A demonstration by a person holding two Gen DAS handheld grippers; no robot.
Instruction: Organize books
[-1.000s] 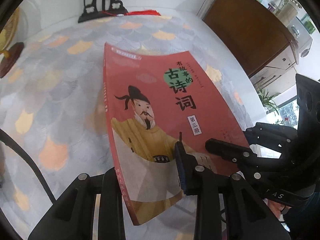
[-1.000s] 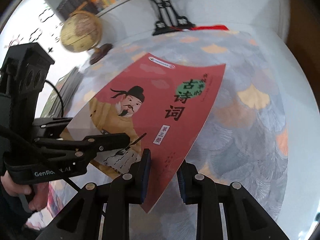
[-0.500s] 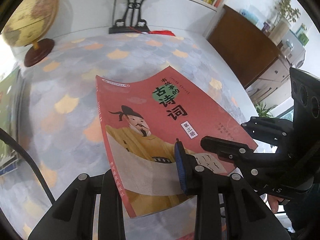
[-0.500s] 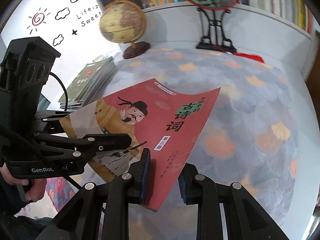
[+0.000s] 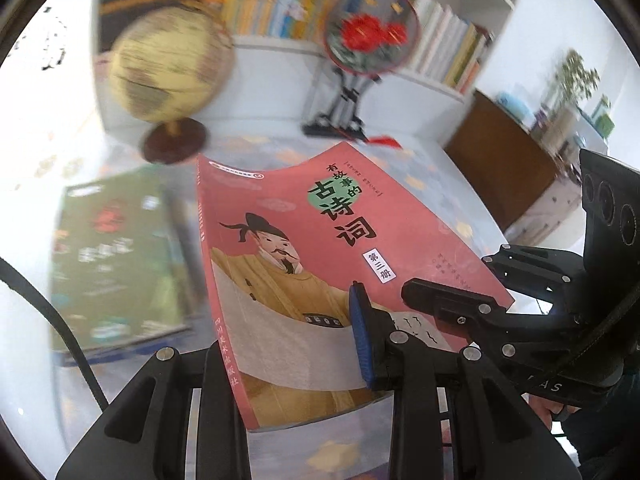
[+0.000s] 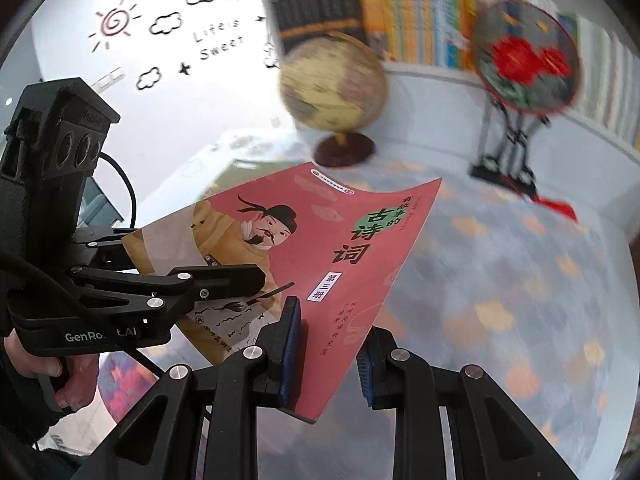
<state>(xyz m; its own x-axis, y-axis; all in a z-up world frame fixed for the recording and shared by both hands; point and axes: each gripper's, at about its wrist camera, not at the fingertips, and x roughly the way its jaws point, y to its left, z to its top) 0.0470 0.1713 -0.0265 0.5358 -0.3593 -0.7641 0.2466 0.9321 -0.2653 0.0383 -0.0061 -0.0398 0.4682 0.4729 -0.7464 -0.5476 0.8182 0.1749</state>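
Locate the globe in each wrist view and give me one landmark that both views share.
Left wrist view: the globe is upper left, beyond the red book's far left corner, blurred.
Right wrist view: the globe is upper centre, beyond the red book's far edge.
Shared landmark: the round fan with red flowers, standing right of the globe in both.

We see a white wall [image 6: 168,92] with sun and cloud decals, a white shelf [image 5: 400,72] packed with colourful volumes, a dark wooden cabinet [image 5: 508,168] at right, and daylight washing over the patterned tablecloth [image 6: 520,280].
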